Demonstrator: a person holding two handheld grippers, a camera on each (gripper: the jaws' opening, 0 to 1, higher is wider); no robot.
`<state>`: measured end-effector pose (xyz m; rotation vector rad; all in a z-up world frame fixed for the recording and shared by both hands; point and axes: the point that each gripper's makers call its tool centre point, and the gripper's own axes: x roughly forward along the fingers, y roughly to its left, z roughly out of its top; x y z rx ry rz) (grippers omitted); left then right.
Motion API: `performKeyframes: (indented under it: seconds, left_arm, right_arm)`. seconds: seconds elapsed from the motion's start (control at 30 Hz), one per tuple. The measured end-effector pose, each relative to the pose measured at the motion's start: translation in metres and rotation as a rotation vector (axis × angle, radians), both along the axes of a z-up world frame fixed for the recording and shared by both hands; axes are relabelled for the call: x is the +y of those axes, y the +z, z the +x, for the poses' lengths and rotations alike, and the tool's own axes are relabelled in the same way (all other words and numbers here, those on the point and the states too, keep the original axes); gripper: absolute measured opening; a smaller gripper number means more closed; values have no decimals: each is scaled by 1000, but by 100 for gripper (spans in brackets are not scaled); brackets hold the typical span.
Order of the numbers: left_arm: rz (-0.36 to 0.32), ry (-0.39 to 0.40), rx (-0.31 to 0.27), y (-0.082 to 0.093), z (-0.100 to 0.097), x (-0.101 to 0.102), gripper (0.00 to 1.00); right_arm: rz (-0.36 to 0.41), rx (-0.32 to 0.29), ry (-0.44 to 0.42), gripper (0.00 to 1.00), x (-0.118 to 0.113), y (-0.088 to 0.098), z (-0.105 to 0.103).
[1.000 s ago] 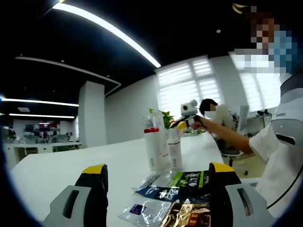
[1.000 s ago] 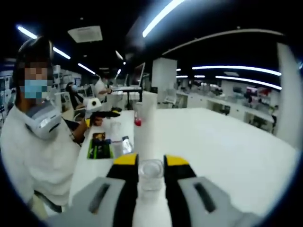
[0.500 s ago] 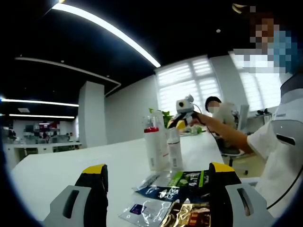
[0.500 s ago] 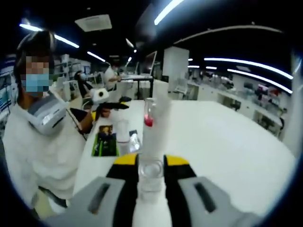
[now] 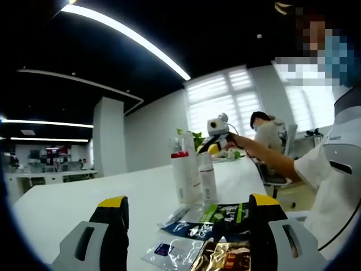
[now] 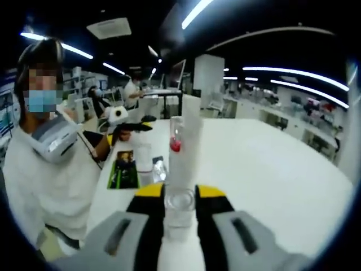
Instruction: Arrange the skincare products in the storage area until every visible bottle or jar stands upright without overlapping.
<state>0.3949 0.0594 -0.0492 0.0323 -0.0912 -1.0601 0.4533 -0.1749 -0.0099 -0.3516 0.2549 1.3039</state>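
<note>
Two tall white bottles stand upright on the white table; the right gripper clamps a clear-capped bottle, the left gripper gapes above foil sachets.

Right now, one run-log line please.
right gripper: shut on clear-capped white bottle | left gripper: open, over foil sachets | tall red-collared bottle: upright on white table

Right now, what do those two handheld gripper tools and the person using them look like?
Each gripper has grey plastic jaws with slot-shaped cut-outs, black inner fingers and yellow tips: the left gripper and the right gripper match. The left one, seen from the right gripper view, carries a white box with a round lens. The person wears a white short-sleeved top.
</note>
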Motion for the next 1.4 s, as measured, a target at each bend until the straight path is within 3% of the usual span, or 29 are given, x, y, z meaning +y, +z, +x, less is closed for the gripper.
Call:
performKeyframes:
  seconds: [0.27, 0.5, 1.2, 1.4]
  left_arm:
    - [1, -1, 4, -1, 1, 0, 90]
    - [2, -3, 3, -1, 0, -1, 90]
    - [4, -4, 2, -1, -1, -1, 90]
    - [5, -2, 3, -1, -1, -1, 90]
  right_arm:
    - [16, 9, -5, 21, 0, -11, 3]
    - [31, 56, -5, 21, -8, -28, 1]
    - [38, 110, -41, 21, -32, -59, -3]
    - [41, 107, -15, 19, -21, -61, -15]
